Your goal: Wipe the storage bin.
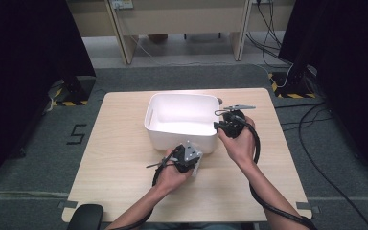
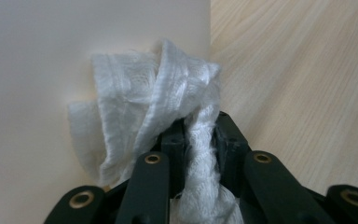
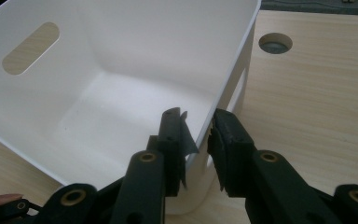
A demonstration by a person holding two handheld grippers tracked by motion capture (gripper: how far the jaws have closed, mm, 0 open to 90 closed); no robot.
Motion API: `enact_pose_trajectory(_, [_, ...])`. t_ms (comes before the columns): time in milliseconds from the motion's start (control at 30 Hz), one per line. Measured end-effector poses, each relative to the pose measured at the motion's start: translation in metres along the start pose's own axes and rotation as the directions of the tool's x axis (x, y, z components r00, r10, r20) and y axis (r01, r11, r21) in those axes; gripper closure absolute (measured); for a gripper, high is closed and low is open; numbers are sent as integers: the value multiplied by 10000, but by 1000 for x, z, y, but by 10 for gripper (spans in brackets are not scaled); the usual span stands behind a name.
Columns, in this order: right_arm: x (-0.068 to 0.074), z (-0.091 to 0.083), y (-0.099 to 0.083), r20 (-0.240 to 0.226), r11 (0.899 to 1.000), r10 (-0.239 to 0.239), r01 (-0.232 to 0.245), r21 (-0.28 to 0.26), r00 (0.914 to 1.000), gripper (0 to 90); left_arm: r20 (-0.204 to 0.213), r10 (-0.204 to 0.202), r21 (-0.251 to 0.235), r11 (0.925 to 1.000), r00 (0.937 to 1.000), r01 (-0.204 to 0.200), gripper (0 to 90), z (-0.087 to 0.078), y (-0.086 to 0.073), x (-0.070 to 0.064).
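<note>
1. Jaws of the left gripper (image 2: 200, 140) are clenched on a bunched white cloth (image 2: 168, 98), which is pressed against the outer near wall of the white bin (image 1: 182, 136), at about 6 o'clock from the bin's middle.
2. Jaws of the right gripper (image 3: 198, 135) straddle the bin's rim at its 3 o'clock side, one inside, one outside; whether they pinch the wall I cannot tell.
3. Judged step: lifting the cloth into the bin. Steady the bin on the worktop (image 1: 124, 158) with the right, raise the cloth clear of the rim, then release over the middle.
</note>
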State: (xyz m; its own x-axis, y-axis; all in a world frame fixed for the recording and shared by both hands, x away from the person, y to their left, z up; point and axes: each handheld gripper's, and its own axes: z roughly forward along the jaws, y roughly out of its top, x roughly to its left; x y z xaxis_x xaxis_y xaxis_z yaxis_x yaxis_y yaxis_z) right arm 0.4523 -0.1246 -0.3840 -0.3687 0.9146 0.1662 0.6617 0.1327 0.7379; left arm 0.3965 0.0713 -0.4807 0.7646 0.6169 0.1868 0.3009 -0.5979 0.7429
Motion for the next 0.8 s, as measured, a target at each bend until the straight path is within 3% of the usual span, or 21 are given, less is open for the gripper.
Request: enact_pose_trajectory(800, [0,0,0,-14,10000,47,-47,18,10000,743,-92,57,-669,9977,9999,-63,771,-20,20,1])
